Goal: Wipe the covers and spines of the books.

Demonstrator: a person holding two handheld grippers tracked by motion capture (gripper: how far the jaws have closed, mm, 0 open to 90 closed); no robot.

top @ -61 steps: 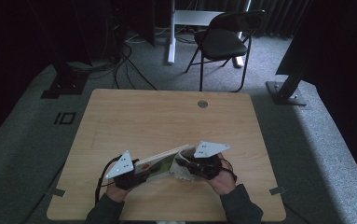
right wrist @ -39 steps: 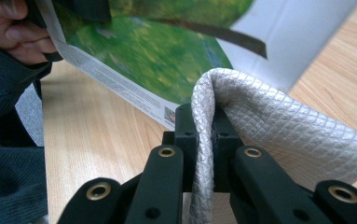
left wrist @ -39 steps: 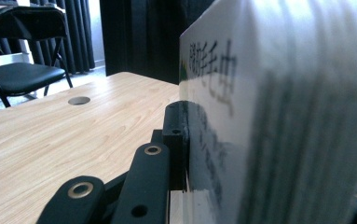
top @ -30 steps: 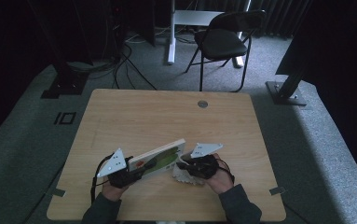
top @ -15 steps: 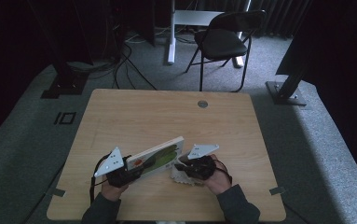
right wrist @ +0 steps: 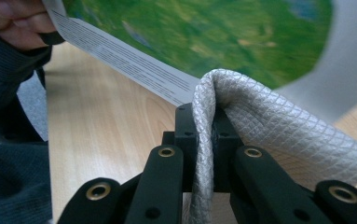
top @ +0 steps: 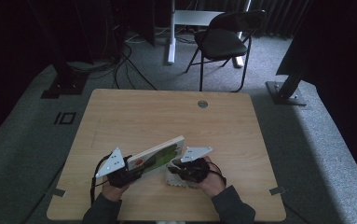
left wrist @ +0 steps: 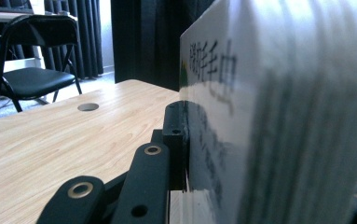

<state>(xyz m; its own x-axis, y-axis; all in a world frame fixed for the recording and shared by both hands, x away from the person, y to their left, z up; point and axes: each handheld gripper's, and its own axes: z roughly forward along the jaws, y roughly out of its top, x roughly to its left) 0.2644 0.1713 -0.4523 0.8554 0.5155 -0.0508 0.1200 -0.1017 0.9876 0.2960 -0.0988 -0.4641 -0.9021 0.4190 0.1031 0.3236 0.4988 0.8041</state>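
The left gripper (top: 128, 173) is clamped on the lower left end of a picture book (top: 160, 155), which it holds tilted above the wooden table (top: 167, 116) just below the centre of the high view. In the left gripper view the black jaw presses flat against the book's cover (left wrist: 213, 116), with the page edges running blurred up the right side. The right gripper (right wrist: 203, 122) has its jaws pinched together on a fold of grey quilted cloth (right wrist: 269, 130), held close under the book's green cover.

The book's long axis runs from lower left to upper right in the high view, its free end pointing up and away toward the table's far right. Its printed face seems to tip toward the person, though the picture is too dim to be sure.

The main risk, I judge, is leverage: gripped at one end only, the book could pivot or slip out when the cloth pushes against it. The thin fold of cloth could also pull free of the jaws if it drags on the cover, and a hard wipe near the free end might swing the book down onto the table.
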